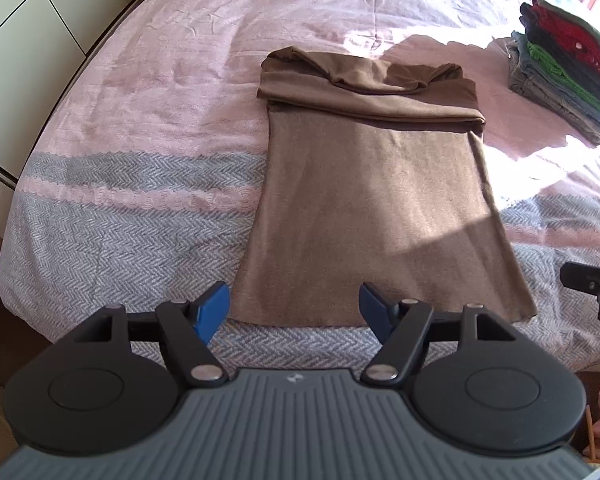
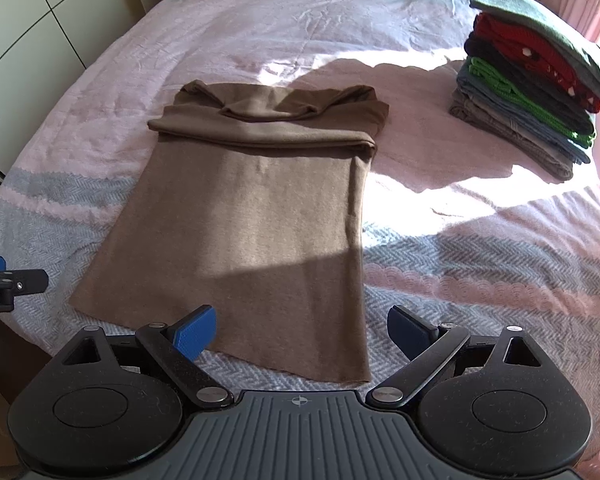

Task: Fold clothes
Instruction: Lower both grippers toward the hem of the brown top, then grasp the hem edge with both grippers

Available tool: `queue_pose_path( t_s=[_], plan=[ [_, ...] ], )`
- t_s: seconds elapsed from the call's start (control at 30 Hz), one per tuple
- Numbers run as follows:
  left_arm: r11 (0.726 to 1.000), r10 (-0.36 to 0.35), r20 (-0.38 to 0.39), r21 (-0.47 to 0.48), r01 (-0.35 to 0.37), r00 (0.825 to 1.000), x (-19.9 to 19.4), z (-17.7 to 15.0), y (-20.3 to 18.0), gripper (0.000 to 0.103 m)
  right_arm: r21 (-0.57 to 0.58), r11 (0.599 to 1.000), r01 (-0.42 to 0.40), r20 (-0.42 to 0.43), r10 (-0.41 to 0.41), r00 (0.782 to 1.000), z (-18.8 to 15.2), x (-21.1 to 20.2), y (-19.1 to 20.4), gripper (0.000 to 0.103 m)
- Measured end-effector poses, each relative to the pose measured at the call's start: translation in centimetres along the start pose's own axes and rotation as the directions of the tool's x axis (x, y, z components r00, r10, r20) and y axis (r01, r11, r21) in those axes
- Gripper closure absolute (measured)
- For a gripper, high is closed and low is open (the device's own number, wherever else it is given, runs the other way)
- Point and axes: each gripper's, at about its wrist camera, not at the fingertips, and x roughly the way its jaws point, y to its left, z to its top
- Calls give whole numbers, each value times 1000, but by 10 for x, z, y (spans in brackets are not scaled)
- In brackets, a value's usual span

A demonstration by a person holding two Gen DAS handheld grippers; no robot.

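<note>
A brown garment [image 1: 376, 200] [image 2: 252, 220] lies flat on the bed, its far end folded over into a thick band with the sleeves tucked in. My left gripper [image 1: 294, 308] is open and empty, just above the garment's near hem at its left corner. My right gripper [image 2: 302, 330] is open and empty over the near hem at its right corner. Part of the right gripper [image 1: 592, 284] shows at the right edge of the left wrist view. Part of the left gripper [image 2: 8, 280] shows at the left edge of the right wrist view.
The bed has a pink and grey patterned cover [image 1: 140, 120] [image 2: 480, 260]. A stack of folded clothes [image 1: 560, 64] [image 2: 528, 80] sits at the far right. White wardrobe doors [image 1: 28, 32] stand to the left. Bright sunlight falls across the right side.
</note>
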Motion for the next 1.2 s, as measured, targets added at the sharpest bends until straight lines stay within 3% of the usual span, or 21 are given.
queue_pose_path(
  t_s=[0.47, 0.6, 0.8, 0.93, 1.03, 1.13, 1.2],
  plan=[
    [1000, -26, -67, -14, 25, 997, 78, 4, 26, 35, 16, 998, 61, -106, -59, 993, -11, 66, -20, 8],
    [996, -83, -45, -46, 81, 996, 95, -3, 53, 35, 23, 999, 44, -98, -41, 994, -17, 80, -34, 8],
    [978, -185, -11, -97, 183, 983, 116, -15, 91, 36, 140, 989, -41, -57, 50, 997, -23, 91, -70, 8],
    [958, -264, 10, -113, 263, 965, 128, -23, 109, 37, 224, 965, -137, -6, 142, 990, -28, 93, -93, 8],
    [934, -332, 18, -133, 331, 943, 141, -26, 122, 44, 271, 937, -220, 20, 223, 975, -34, 103, -109, 8],
    [893, -418, 30, -171, 417, 908, 160, -27, 137, 49, 337, 890, -307, 21, 319, 948, -40, 120, -129, 9],
    [844, -490, 44, -223, 487, 870, 174, -30, 149, 53, 370, 863, -343, 25, 360, 933, -44, 132, -140, 9]
  ],
)
